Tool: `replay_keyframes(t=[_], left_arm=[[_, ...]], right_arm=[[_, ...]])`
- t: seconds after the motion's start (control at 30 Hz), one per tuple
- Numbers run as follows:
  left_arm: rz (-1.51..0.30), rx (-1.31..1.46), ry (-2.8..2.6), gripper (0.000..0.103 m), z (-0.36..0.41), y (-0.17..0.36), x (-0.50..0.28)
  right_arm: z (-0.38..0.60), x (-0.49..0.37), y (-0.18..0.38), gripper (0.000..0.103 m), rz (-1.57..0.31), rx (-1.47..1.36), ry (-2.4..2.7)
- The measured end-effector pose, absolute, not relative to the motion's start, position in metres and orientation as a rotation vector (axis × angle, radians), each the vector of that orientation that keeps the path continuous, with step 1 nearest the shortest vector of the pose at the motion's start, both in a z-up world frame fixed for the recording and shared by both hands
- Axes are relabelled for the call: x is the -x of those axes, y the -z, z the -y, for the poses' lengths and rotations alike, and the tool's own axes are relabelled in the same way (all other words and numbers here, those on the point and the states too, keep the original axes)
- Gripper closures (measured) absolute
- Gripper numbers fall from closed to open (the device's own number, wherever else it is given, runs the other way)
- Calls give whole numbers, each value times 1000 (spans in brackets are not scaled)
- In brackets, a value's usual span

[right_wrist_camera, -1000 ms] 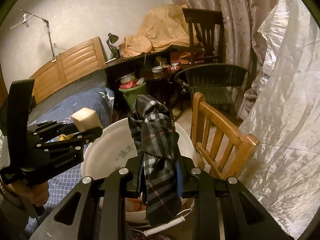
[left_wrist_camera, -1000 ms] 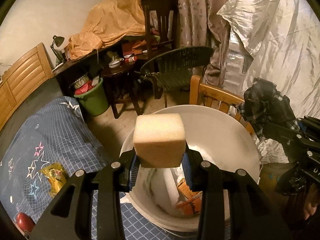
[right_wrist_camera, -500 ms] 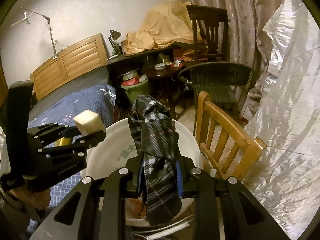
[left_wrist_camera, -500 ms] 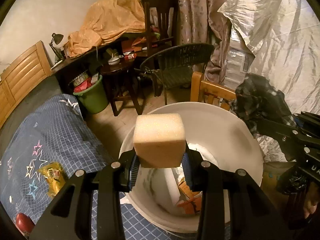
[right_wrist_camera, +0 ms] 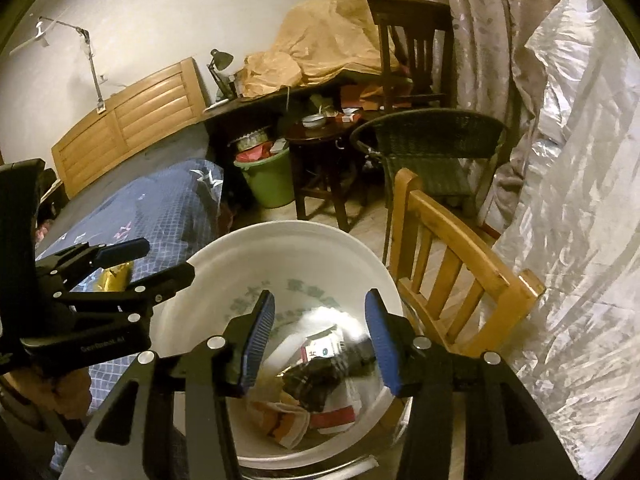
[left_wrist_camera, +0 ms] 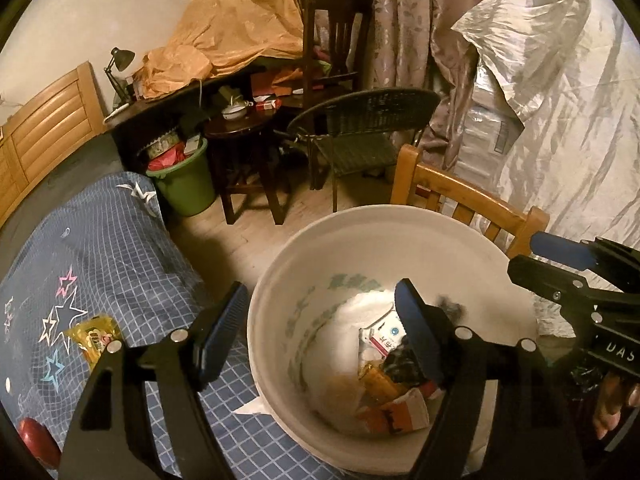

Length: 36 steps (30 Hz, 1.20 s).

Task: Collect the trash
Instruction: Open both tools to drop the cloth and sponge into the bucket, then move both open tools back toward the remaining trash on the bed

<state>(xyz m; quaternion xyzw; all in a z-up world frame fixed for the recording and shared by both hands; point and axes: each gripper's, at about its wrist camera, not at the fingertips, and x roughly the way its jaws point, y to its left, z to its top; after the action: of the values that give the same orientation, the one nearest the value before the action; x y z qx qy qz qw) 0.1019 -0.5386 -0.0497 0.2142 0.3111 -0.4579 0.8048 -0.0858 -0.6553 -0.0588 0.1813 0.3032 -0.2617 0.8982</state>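
Both tools hang over white bucket (left_wrist_camera: 460, 236), jaws apart, nothing held — left tool (left_wrist_camera: 320, 332), right tool (right_wrist_camera: 320, 332). Trash pile (right_wrist_camera: 312, 396) lies at bucket bottom. Left to collect, by my reading: yellow wrapper (left_wrist_camera: 94, 340) and red object (left_wrist_camera: 34, 438) on the bed.

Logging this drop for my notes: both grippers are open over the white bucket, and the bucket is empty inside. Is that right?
Not quite. Both the left gripper and right gripper are open over the white bucket, but the bucket isn't empty: the right wrist view shows a dark plaid cloth and wrappers inside it.
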Motion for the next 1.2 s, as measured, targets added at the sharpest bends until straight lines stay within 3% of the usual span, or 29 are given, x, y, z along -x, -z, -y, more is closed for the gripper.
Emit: replay_keyframes(t=[0.2,0.47,0.8,1.2], left_arm=[[-655,-462,950,30,532,52,-101],[-551,-354,752,13,469,41,-101],[-540,-281,539,10,346,38,-111],[-603,-118,319,9,189,41,-120]], right_arm=[[653,89,59,54,-617,-377,556],[624,104,52,51,-471,-365,592],[533,108,41,23,-241,-258,568],[422,40,50,18,-363,-226,345]])
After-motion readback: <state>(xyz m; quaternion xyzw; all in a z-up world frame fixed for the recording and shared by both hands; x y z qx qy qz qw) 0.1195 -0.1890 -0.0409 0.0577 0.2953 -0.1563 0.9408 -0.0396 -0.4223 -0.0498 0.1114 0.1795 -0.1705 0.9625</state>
